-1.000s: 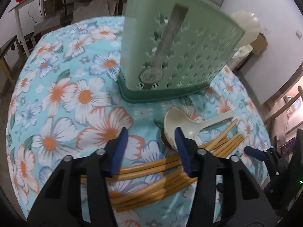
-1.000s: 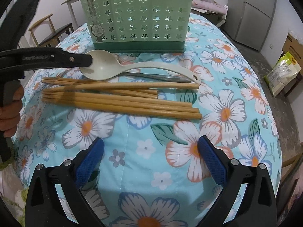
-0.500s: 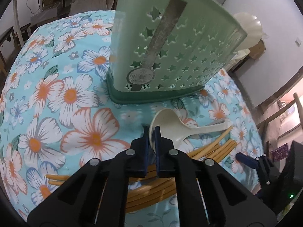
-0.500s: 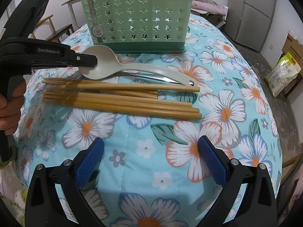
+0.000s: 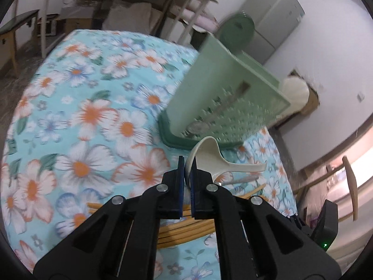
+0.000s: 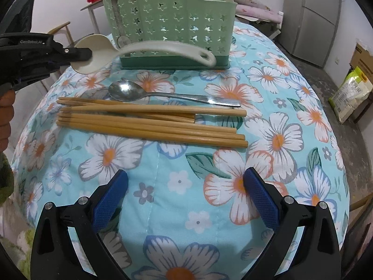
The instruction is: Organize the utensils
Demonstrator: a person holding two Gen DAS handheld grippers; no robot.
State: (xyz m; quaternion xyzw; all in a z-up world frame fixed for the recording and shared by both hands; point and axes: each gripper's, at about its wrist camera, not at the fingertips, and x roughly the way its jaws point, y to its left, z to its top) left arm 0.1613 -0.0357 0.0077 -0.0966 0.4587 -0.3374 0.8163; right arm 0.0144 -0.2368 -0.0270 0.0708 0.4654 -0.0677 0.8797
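My left gripper (image 5: 186, 170) is shut on the bowl rim of a cream plastic ladle-spoon (image 5: 209, 154) and holds it in the air above the table; from the right wrist view the spoon (image 6: 144, 49) hangs level in front of the green star-holed utensil caddy (image 6: 167, 21). The caddy also shows in the left wrist view (image 5: 223, 100). A metal spoon (image 6: 144, 94) and several wooden chopsticks (image 6: 151, 123) lie on the floral cloth. My right gripper (image 6: 185, 197) is open and empty, near the front of the table.
The table has a rounded top under a blue floral cloth (image 6: 279, 140). A grey fridge (image 6: 314, 16) and a bag (image 6: 349, 93) stand on the floor to the right. Wooden chairs and another table stand behind the caddy.
My left gripper closed on the cream spoon's bowl and lifted it off the cloth, uncovering the metal spoon under it. The right gripper stayed put.
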